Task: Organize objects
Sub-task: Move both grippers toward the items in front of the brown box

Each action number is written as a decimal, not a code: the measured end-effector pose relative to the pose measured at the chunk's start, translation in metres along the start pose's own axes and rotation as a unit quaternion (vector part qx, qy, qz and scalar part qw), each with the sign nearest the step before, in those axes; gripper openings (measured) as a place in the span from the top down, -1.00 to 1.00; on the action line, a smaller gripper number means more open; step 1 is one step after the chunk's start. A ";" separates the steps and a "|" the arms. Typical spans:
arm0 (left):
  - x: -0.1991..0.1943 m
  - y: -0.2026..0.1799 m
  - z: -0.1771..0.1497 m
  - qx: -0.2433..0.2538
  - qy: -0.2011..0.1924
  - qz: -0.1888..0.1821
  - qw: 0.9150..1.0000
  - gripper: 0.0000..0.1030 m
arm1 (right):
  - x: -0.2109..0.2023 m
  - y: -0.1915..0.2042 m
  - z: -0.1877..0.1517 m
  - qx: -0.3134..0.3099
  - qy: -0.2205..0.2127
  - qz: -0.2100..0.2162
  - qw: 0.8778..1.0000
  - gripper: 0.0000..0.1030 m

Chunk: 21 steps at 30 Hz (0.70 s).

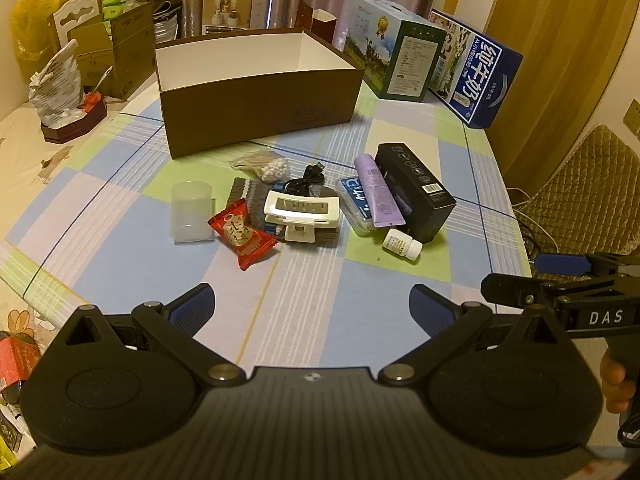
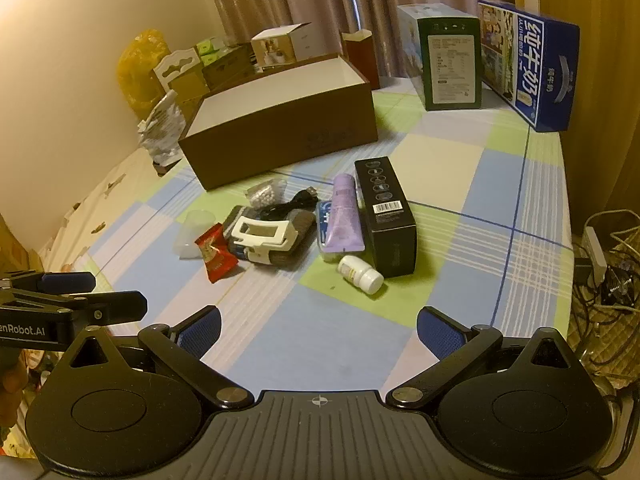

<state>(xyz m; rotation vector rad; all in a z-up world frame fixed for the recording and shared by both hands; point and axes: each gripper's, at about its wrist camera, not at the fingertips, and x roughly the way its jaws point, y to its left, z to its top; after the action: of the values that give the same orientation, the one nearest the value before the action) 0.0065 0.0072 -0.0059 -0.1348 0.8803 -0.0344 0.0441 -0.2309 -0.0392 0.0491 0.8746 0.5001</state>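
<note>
An open brown box [image 1: 260,108] [image 2: 280,132] with a white inside stands at the back of the checked tablecloth. In front of it lies a cluster: a clear plastic cup [image 1: 191,212], a red snack packet [image 1: 242,234] [image 2: 216,258], a white clip [image 1: 302,210] [image 2: 264,240] on a dark pouch, a black cable [image 1: 306,180], a bag of cotton swabs [image 1: 264,166], a purple tube [image 1: 378,190] [image 2: 345,214], a black carton [image 1: 416,192] [image 2: 386,216] and a white pill bottle [image 1: 402,244] [image 2: 360,274]. My left gripper [image 1: 312,308] and right gripper [image 2: 318,328] hover open and empty near the table's front.
Milk cartons [image 1: 476,68] [image 2: 528,64] and a green-blue box [image 1: 400,52] stand at the back right. Cardboard boxes and bags [image 1: 92,48] crowd the back left. A padded chair [image 1: 588,188] and tangled cables [image 2: 604,268] lie beyond the right table edge.
</note>
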 end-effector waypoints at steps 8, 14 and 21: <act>-0.001 0.002 0.001 0.000 0.002 0.001 1.000 -0.98 | 0.002 0.002 0.001 -0.002 0.003 0.001 1.000 -0.97; -0.001 0.002 0.000 0.000 0.002 0.001 1.000 -0.98 | 0.002 0.002 0.002 -0.003 0.004 0.001 1.000 -0.97; 0.003 0.007 0.006 0.000 0.006 -0.001 1.000 -0.98 | 0.006 0.005 0.006 -0.004 0.007 0.000 1.000 -0.97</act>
<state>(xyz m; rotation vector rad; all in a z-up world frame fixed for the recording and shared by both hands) 0.0128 0.0145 -0.0057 -0.1349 0.8925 -0.0367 0.0497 -0.2231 -0.0380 0.0377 0.8866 0.5042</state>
